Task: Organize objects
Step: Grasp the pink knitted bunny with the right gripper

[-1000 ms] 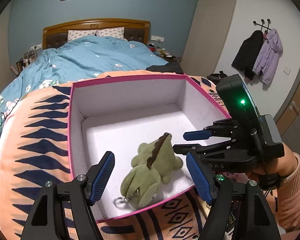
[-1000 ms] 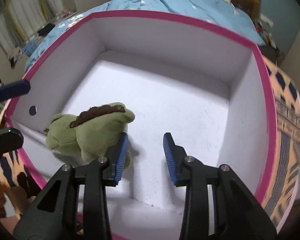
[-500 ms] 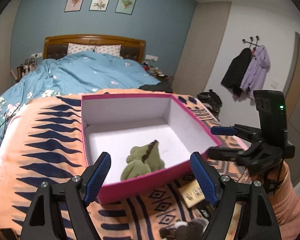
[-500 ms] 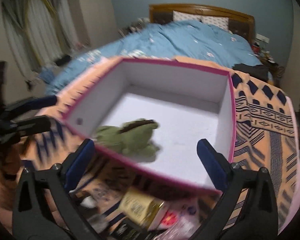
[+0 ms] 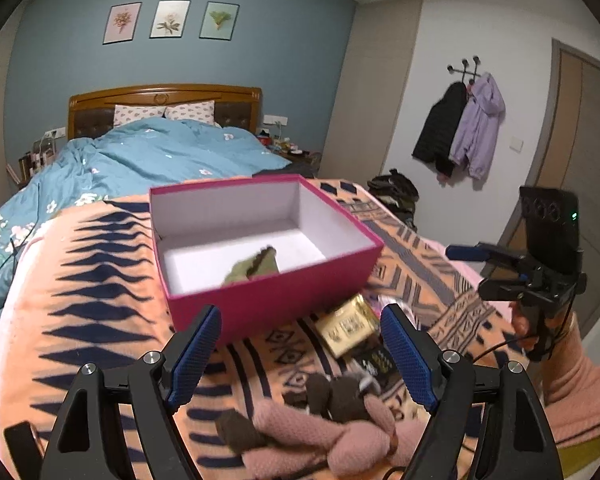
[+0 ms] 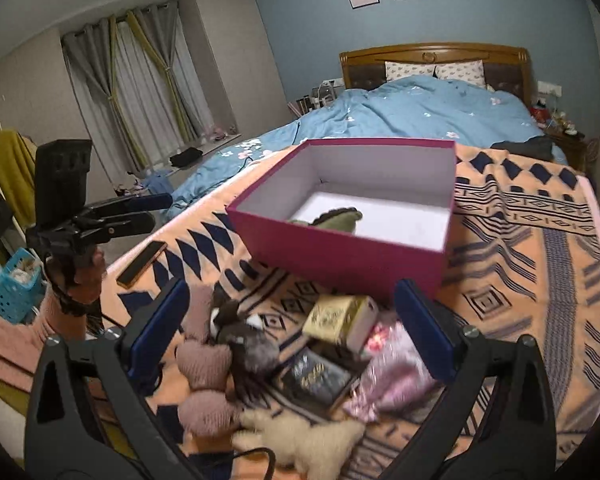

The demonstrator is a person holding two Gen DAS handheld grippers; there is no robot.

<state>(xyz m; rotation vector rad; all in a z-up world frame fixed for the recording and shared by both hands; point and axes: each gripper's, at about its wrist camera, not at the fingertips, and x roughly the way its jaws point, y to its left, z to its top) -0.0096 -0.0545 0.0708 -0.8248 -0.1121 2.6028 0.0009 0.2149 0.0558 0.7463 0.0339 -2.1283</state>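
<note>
1. Left gripper (image 5: 300, 354): jaws spread wide, nothing between them, hovering over the pile on the patterned blanket (image 5: 100, 280) in front of the pink box (image 5: 276, 300). Right gripper (image 6: 292, 328): jaws at full spread, empty, above the same pile.
2. Task things: green plush (image 6: 336, 218) lies inside the pink box, only its top shows over the wall. Waiting outside, just in front of the box: gold box (image 6: 340, 316), dark booklet (image 6: 316, 376), shiny pink packet (image 6: 396, 380), pink knit plush (image 6: 204, 364), grey furry toy (image 6: 244, 344), cream plush (image 6: 312, 444).
3. Risk, wrong or double pick: the items touch and overlap, so wide jaws closing into the heap would likely catch two things, or snag a plush limb and drag its neighbours.
4. Risk, slip: the packet looks slick and crinkly and the booklet lies flat on soft blanket. Fingers may skate off or pinch blanket instead.
5. Risk, box shove: the gold box sits right against the pink box's front wall. A low forward reach could push the box across the blanket or tip it.
6. Risk, gripper clash: both grippers aim at the same small pile, so they may collide if both go in together.
7. Phone-like slab (image 6: 142, 262) lies near the blanket edge on the left; a sweep could knock it off.
</note>
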